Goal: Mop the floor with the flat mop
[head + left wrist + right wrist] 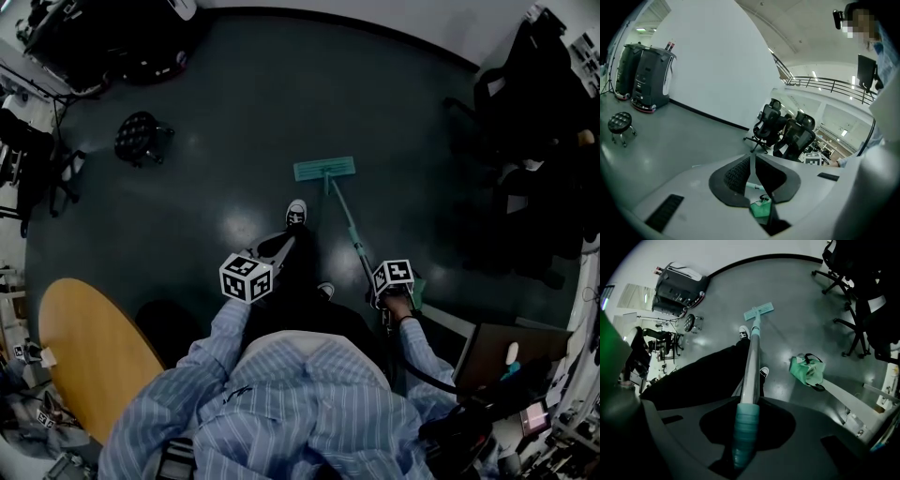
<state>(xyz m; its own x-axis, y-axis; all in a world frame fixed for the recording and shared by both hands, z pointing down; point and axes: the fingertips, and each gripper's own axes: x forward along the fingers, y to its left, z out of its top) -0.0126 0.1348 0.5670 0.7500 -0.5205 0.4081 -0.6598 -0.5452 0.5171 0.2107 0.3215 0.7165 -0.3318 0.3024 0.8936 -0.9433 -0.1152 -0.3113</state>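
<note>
Right tongs [749,401] are clenched on the teal grip [744,427] at the top of the flat mop [758,311]. I see its pale pole running from those jaws down and away to the teal head. In the head view the mop [324,169] has its head lying flat on the dark floor [234,112], just beyond the person's forward shoe [296,212] and slightly to the right of it. The right tongs [389,281] sit at the pole's near end.

Left tongs [753,159] are closed tip to tip with nothing between them, and they are held apart from the pole, level and pointing toward black office chairs [780,129]. In the head view I find them [277,248] over the person's dark trouser leg.

A green bag [806,370] lies on the floor to the right of the pole.
</note>
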